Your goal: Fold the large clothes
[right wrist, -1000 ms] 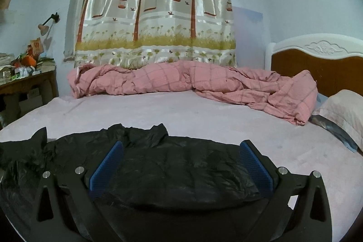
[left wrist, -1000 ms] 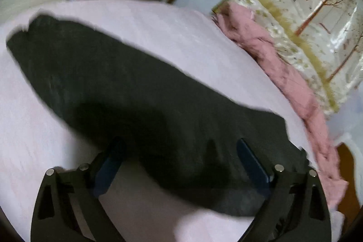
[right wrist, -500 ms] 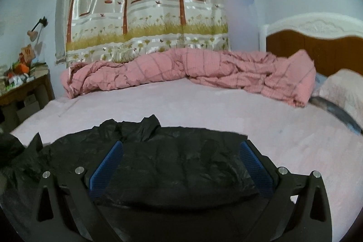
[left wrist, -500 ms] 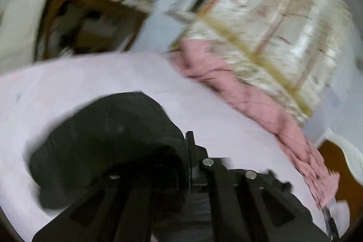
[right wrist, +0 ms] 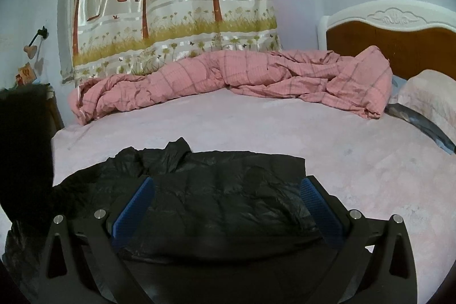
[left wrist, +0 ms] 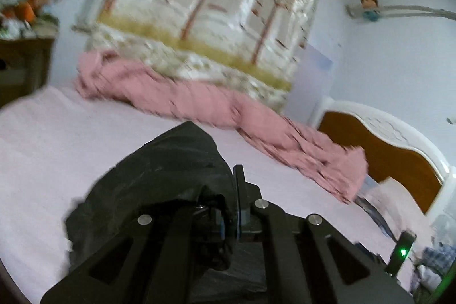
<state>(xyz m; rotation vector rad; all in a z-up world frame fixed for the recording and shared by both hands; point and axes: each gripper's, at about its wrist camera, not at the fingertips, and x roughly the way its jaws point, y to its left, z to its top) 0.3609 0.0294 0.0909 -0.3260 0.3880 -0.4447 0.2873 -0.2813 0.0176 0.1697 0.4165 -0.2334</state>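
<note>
Nearest in the left wrist view, the left gripper [left wrist: 232, 207] is clenched on a bunched fold of the one black jacket [left wrist: 171, 175], lifting that part clear of the bed [left wrist: 57, 138]; the frame is blurred, so what part of the garment it holds cannot be told; in the right wrist view the right gripper [right wrist: 225, 207] hovers released, its two blue pads [right wrist: 134, 207] spread wide over the jacket's [right wrist: 222, 190] body, which lies flat near the front edge of the bed [right wrist: 285, 127], a crumpled part lying towards the far left of it; the dark blurred mass at the left edge of that view is probably the lifted part, though that is not certain.

By my judgement the fold is under way but early: one portion is raised to be carried over the body, nothing looks squared off, and the remaining folds and smoothing are left to do.

Counted: one jacket, two grippers; farther back, one pink checked quilt [right wrist: 228, 76] rumpled along the far edge of the bed; one pillow [right wrist: 430, 96] at the right by the headboard [right wrist: 399, 30]; one tree-printed curtain [right wrist: 171, 4] behind.
</note>
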